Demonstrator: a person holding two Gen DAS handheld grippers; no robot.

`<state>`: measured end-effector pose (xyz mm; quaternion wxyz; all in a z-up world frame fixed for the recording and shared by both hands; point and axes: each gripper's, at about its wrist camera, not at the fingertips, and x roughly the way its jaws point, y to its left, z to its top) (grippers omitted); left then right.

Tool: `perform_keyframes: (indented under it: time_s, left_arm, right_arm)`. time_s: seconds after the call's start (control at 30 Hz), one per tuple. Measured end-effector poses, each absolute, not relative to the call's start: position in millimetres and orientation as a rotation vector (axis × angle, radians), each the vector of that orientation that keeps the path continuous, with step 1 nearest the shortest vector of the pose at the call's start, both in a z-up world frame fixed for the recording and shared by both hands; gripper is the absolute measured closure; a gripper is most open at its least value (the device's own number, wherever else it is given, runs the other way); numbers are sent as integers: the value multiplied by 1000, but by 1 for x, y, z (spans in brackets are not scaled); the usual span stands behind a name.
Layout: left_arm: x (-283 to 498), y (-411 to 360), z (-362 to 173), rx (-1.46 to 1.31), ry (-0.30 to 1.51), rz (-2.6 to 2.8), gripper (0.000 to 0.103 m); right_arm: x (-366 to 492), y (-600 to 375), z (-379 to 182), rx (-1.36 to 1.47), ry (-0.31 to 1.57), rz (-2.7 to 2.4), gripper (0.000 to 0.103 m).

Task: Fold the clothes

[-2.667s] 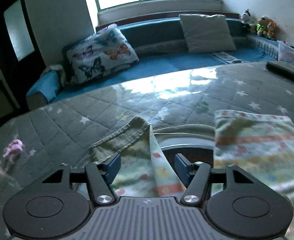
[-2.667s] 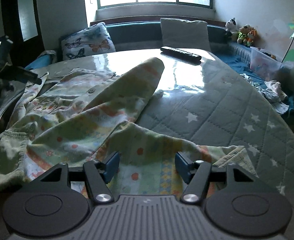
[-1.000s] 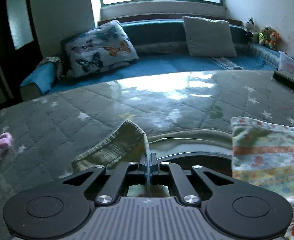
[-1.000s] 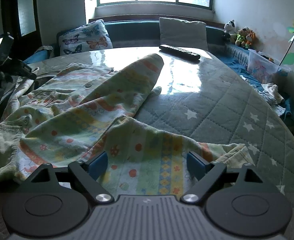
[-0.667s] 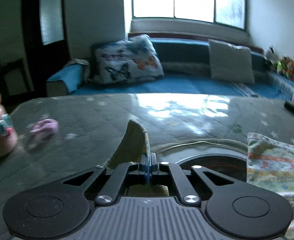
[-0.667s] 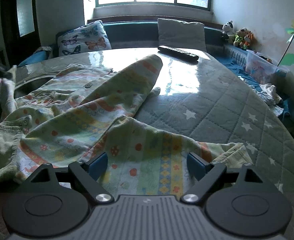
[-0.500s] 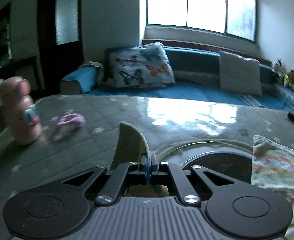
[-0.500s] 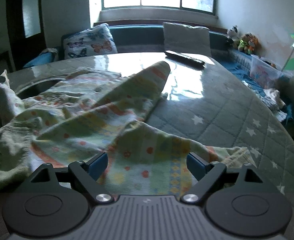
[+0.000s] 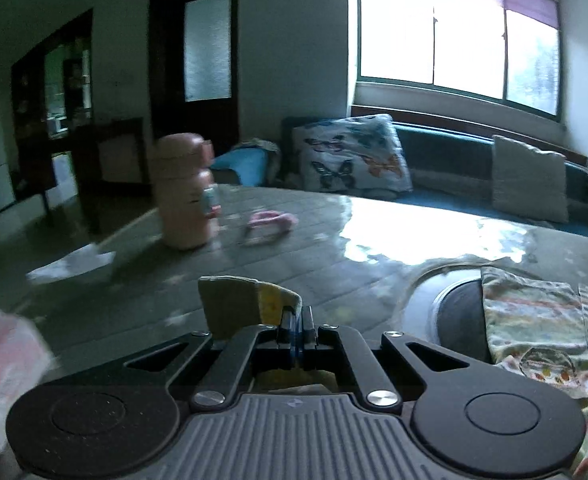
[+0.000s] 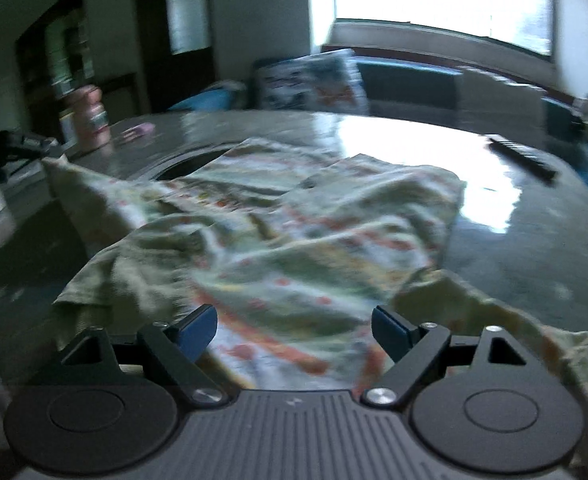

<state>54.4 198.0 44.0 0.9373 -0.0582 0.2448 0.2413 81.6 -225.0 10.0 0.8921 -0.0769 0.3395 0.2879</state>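
A pale patterned garment [image 10: 294,236] with orange stripes and green ribbed cuffs lies crumpled across the grey quilted table [image 10: 533,248]. My left gripper [image 9: 297,318] is shut on the garment's green ribbed cuff [image 9: 234,308], which sticks up just ahead of the fingers; part of the garment [image 9: 533,328] lies at the right of that view. My right gripper [image 10: 294,326] is open, low over the garment's near part, with nothing between its fingers. The left gripper [image 10: 10,148] shows small at the far left of the right wrist view, holding the stretched sleeve.
A pink bottle [image 9: 184,192] and a small pink object [image 9: 272,220] stand on the table's far left. A white paper [image 9: 72,266] lies near the left edge. A black remote [image 10: 521,160] lies at the far right. A dark round recess [image 9: 457,316] sits under the garment. A sofa with cushions [image 9: 349,156] lies beyond.
My left gripper closed on the cuff and has swung left with it, pulling the sleeve out. My right gripper opened wider and has turned left; the garment has shifted and the view blurs.
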Motion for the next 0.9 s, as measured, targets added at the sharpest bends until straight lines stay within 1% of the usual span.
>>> perform_keyframes:
  time_s: [0.2,0.23,0.27,0.43,0.5,0.57,0.67,0.73,0.8,0.9]
  left_arm:
    - [28,221,35,-116,565,563,101]
    - [28,223,33,-118,580,569,100]
    - [27,225,31,-120,595,575,97]
    - [22,223,29,-106,618,584,94]
    - [21,220,33,-89,606,574,94]
    - [19,217,37,-60,586,574,94]
    - [17,219,43,-51,568,589,94]
    - [14,220,47,-50,558,590,93]
    - [10,221,50,-49,550,589,92]
    - [5,223,55,-49,536,588,92]
  right_arm:
    - [75,-207,0,-267,738,711,20]
    - [73,-206,2,-282,738,717,20]
    - [71,-206,5,-297,738,723,21]
    - [62,-202,23,-305,713,753,26]
    - [56,-197,28,-294,703,781,34]
    - [50,-191,28,-278,710,829,37]
    - [40,-175,25,-289,725,901,45]
    - [33,-167,24,-303,720,928,46]
    - [28,-161,23,-312,714,939,51]
    - [26,-154,23,-321,689,915,54]
